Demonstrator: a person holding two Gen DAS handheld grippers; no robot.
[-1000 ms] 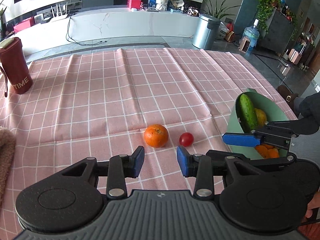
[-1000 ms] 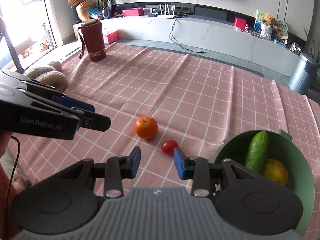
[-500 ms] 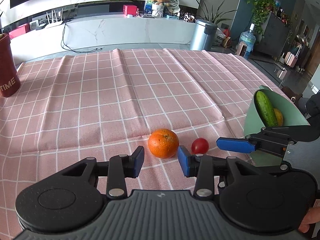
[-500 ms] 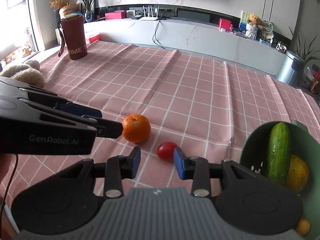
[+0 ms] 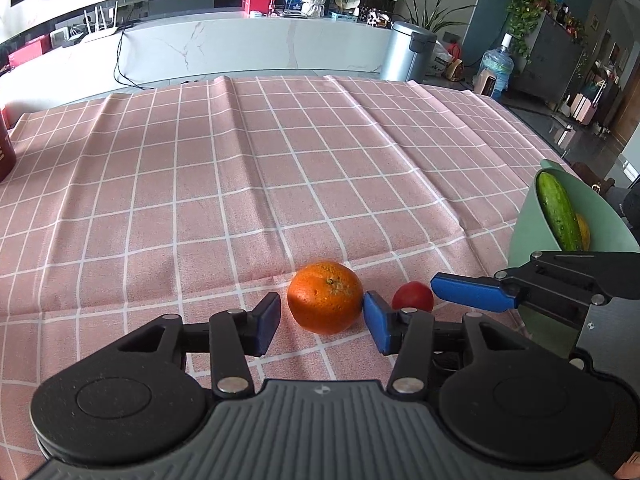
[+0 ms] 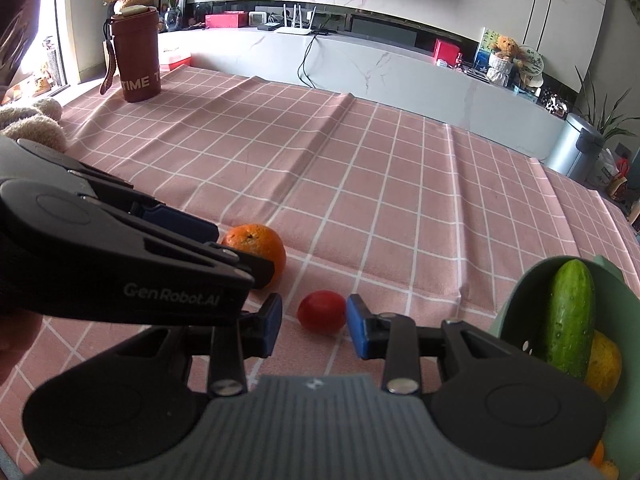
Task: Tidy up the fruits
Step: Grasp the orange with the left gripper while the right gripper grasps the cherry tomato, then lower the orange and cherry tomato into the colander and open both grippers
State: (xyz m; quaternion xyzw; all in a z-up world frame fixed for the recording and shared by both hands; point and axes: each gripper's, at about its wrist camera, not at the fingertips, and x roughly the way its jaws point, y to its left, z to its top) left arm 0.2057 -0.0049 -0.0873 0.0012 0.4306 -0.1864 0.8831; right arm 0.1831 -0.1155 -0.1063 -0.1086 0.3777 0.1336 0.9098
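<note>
My left gripper [image 5: 320, 322], jaws just widened, straddles the round orange mandarin [image 5: 325, 297]; my right gripper [image 6: 314, 326], narrower but open, brackets the small red tomato [image 6: 322, 311] on the pink checked tablecloth [image 5: 240, 168], both bound for the green plastic bowl [image 6: 516, 312]

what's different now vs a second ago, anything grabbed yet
Both claws have come down closer to the fruit. The left claw has just been opening and now straddles the orange, its pads apparently not yet pressing. The right claw has closed in on the tomato, with gaps on both sides. Nothing is held yet. The orange, tomato, green bowl and cucumber stayed put.
</note>
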